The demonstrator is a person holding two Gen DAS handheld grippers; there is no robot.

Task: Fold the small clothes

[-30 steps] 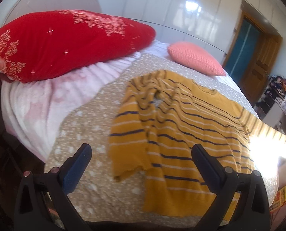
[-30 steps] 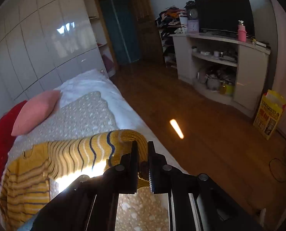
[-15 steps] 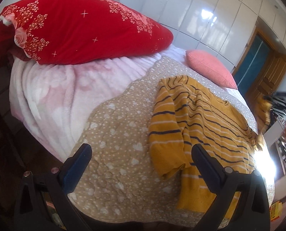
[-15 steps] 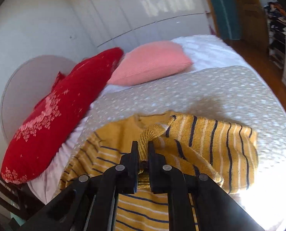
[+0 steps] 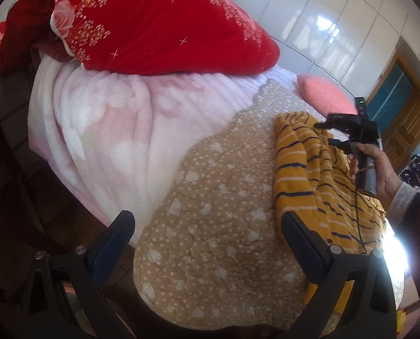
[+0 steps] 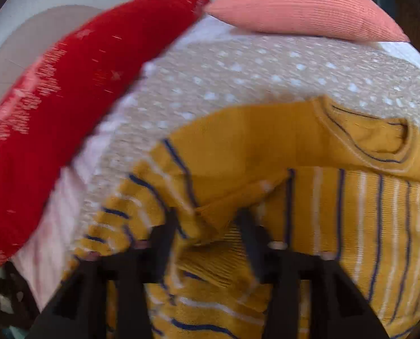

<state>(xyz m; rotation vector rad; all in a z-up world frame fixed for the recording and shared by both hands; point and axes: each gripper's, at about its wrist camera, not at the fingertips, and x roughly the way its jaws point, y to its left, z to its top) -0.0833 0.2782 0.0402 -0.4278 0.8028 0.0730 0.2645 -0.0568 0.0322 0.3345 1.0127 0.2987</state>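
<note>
A mustard sweater with navy and white stripes [image 5: 308,169] lies on the tan dotted quilt [image 5: 224,212], one sleeve folded over its body. My left gripper [image 5: 207,223] is open and empty above the quilt's near edge, left of the sweater. My right gripper [image 6: 207,220] is open just above the sweater [image 6: 351,212], its fingers on either side of the folded sleeve's cuff [image 6: 227,212]. The right gripper also shows in the left wrist view [image 5: 323,125], held by a hand over the sweater.
A big red pillow [image 5: 159,25] lies on a pink blanket [image 5: 111,130] at the left. A salmon pillow [image 5: 325,96] lies beyond the sweater. White wardrobes and a wooden door [image 5: 402,130] stand behind. The bed's edge drops to the floor at lower left.
My right gripper carried the sleeve across the sweater's body, lowered it and opened, letting the cuff go. My left gripper swung left, away from the sweater, and stayed open.
</note>
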